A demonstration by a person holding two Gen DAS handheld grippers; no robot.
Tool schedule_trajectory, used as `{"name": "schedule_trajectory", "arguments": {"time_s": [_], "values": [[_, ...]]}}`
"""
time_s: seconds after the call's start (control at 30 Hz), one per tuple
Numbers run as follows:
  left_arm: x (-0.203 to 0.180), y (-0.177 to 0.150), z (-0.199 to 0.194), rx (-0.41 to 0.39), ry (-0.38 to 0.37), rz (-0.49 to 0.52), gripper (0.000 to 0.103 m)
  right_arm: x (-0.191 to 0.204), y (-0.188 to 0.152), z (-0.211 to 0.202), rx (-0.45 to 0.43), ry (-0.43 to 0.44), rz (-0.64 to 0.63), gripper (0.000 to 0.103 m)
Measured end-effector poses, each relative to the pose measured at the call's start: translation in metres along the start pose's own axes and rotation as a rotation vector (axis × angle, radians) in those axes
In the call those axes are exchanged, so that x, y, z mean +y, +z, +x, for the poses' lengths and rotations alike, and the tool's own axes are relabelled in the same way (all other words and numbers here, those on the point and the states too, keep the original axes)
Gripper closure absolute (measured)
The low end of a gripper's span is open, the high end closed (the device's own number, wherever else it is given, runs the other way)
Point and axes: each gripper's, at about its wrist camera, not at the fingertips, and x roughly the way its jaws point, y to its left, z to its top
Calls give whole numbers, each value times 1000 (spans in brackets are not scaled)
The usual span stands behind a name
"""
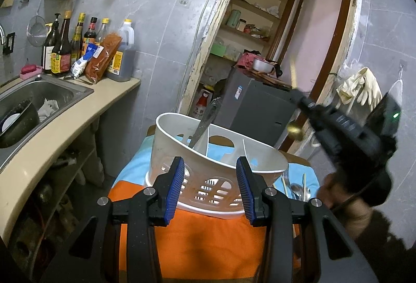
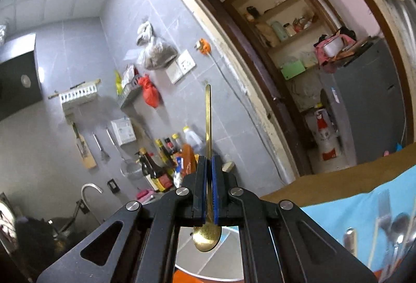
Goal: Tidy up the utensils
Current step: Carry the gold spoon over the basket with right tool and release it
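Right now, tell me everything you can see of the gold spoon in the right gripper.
The gold spoon looks like brass-coloured metal, with a thin flat handle and an oval bowl. The right gripper is shut on it, blue pads pinching the handle near the bowl. The handle runs forward past the fingertips toward the tiled wall; the bowl sits back near the camera. Nothing else touches it.

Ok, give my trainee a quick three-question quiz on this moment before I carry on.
1. True or false: the right gripper is shut on a gold spoon.
2. The left gripper straddles which item? A) the white caddy B) the sink C) a bottle
3. Fill in: loose cutlery lies on the ___ cloth.

Key: 1 true; 2 A; 3 blue.
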Motion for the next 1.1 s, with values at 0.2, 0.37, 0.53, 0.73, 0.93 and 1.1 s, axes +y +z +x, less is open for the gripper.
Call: {"name": "schedule_trajectory", "arguments": {"time_s": [0.2,0.37,0.53,0.73,0.93,1.1], "values": [[0,-5,3,-6,7,12,67,-9,-30,2,28,-18,-70,101],[1,-9,4,-5,23,23,67,-10,-40,0,20,-18,-130,101],[1,-11,4,0,31,24,67,-6,-49,-5,17,-26,-191,100],[-3,-10,3,2,28,10,67,-7,-49,-8,71,-36,-183,97],[-18,-2,-2,-12,6,13,67,-6,-27,-39,72,-98,-147,82],[-47,8,-6,-51,-22,37,49,-14,-1,-84,51,-189,-139,51]]}}
